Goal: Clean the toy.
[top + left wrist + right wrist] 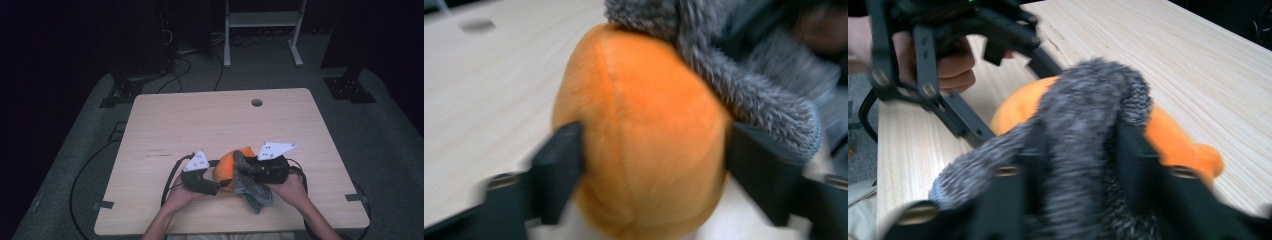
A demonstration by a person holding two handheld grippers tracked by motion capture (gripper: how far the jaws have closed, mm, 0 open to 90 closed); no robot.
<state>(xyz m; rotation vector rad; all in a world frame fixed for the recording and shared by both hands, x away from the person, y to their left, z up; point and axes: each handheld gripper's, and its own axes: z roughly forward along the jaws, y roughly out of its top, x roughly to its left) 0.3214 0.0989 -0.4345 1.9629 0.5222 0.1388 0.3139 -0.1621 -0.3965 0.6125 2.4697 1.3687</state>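
Table point(200, 120) pale wood, grommet hole point(256, 102); room dark.

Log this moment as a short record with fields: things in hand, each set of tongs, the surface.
things: orange plush toy; grey fuzzy sock
left tongs: jaws on either side of the orange plush toy, pads at its flanks
right tongs: closed on a fold of the grey fuzzy sock
relation: sock draped over the toy's top
surface: wooden table, round hole near far edge
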